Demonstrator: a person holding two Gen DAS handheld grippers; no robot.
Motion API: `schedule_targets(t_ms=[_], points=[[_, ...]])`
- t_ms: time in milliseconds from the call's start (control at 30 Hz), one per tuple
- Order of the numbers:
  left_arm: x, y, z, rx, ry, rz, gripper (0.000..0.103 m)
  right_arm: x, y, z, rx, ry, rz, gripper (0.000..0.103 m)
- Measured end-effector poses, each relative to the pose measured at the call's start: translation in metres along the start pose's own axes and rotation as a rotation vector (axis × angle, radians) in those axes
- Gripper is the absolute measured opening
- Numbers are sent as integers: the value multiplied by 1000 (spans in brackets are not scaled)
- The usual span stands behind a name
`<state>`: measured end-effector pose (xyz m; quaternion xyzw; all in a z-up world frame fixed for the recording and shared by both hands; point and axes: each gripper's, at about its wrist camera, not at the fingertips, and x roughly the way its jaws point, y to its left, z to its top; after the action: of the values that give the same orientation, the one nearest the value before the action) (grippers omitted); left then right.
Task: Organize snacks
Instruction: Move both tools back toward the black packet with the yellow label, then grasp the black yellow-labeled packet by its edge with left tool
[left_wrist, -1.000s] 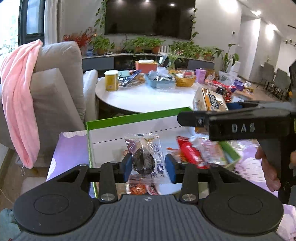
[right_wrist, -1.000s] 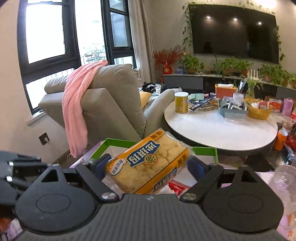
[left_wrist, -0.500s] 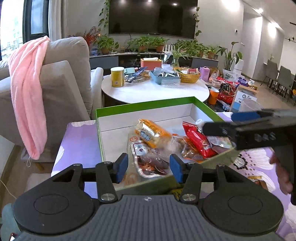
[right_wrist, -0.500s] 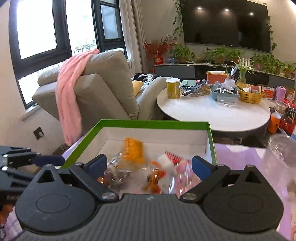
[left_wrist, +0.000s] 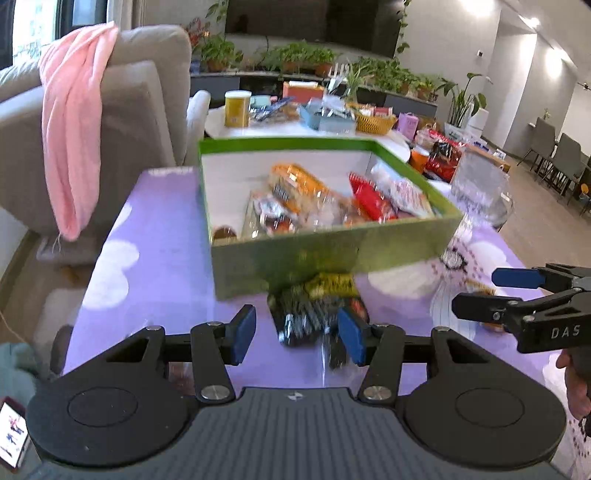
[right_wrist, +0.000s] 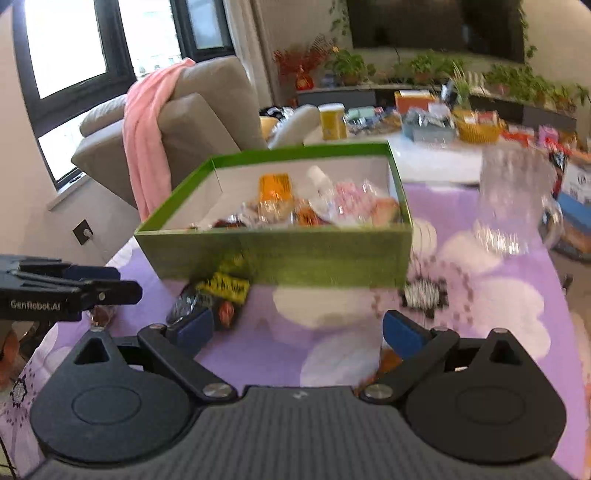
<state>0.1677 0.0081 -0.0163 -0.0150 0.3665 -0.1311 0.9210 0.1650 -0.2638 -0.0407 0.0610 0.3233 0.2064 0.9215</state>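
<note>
A green box (left_wrist: 332, 251) (right_wrist: 280, 258) with white inner walls stands on the purple flowered tablecloth (left_wrist: 166, 258). Several snack packets (left_wrist: 321, 203) (right_wrist: 306, 206) lie inside it. A dark and yellow snack packet (left_wrist: 314, 306) (right_wrist: 218, 291) lies on the cloth against the box's near wall. My left gripper (left_wrist: 297, 332) is open and empty, low over that packet. My right gripper (right_wrist: 297, 330) is open and empty over bare cloth in front of the box; it also shows at the right of the left wrist view (left_wrist: 480, 291).
A clear glass jug (right_wrist: 517, 203) (left_wrist: 480, 188) stands right of the box. A grey armchair with a pink towel (left_wrist: 74, 147) is behind on the left. A round white table (right_wrist: 424, 147) with clutter lies beyond. A phone (left_wrist: 13, 435) shows at lower left.
Both grippers let their packets go into the box, opened, and pulled back and down to the cloth in front of the box.
</note>
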Motion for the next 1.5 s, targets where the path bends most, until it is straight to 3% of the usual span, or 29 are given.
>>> schedule_targets(t_ms=[300, 533, 700, 867, 1000, 1167, 1300, 1500], points=[[-15, 11, -14, -74, -23, 34, 47, 8, 27, -15, -25, 63, 26, 85], [-24, 28, -18, -127, -44, 77, 47, 49, 76, -11, -66, 133, 45, 85], [-24, 35, -21, -134, -33, 80, 47, 76, 95, -11, -132, 183, -32, 85], [-20, 35, -22, -122, -23, 69, 47, 70, 65, -11, -64, 162, -129, 85], [-9, 24, -20, -79, -10, 33, 47, 46, 25, -12, 58, 129, -208, 85], [18, -7, -17, 68, 39, -32, 47, 19, 10, -22, 49, 95, -187, 85], [38, -28, -17, 198, 72, 0, 47, 10, 7, -30, 45, 78, -160, 85], [61, -39, -6, 295, 19, 97, 44, 19, 14, -29, 59, 89, -127, 85]])
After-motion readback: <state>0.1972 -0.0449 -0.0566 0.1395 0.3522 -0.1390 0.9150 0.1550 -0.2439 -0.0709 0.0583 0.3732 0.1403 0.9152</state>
